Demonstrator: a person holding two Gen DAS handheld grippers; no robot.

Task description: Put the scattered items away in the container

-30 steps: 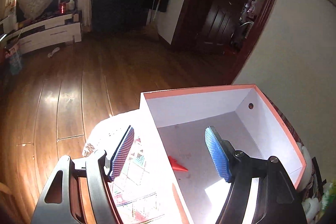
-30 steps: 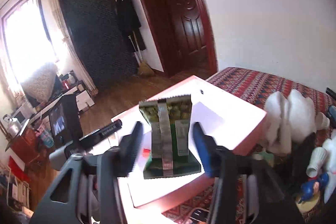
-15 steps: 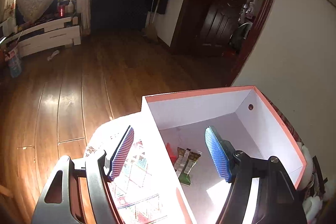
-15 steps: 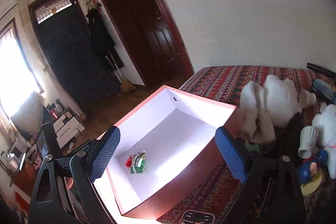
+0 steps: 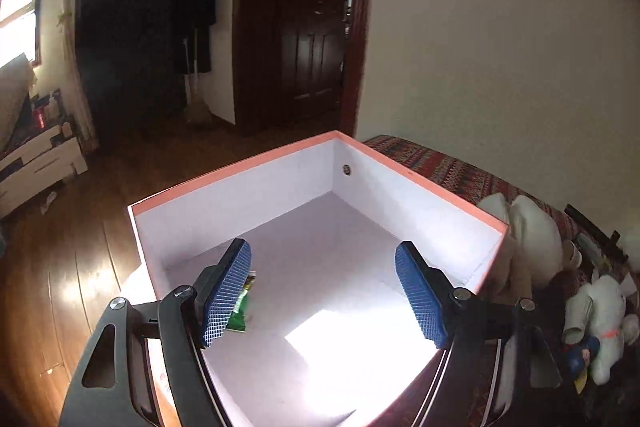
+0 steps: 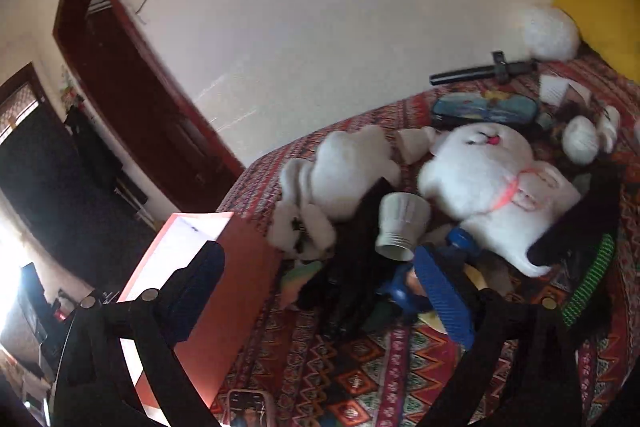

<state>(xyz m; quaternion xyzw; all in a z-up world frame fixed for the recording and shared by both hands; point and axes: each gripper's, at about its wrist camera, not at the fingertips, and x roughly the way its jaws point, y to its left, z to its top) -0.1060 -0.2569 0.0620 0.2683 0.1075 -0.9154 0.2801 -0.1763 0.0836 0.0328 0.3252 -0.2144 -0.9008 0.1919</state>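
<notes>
Two claws, both empty: our left gripper (image 5: pixel 323 291) and right gripper (image 6: pixel 320 291) have jaws opening on nothing. Ahead of the right claw lies a paper cup (image 6: pixel 402 227), light and crushable; we judge a gentle hold across its wall best. Box (image 5: pixel 420 183) sits left.

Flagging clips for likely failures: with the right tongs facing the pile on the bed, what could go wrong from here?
1. The pile is crowded: the white cup leans against a black item and plush toys, so the empty, opening right tongs may snag or topple neighbours.
2. The blue toy lies partly hidden behind a pad, so aim is uncertain.
3. The left tongs hang over the box and could block a drop.
</notes>
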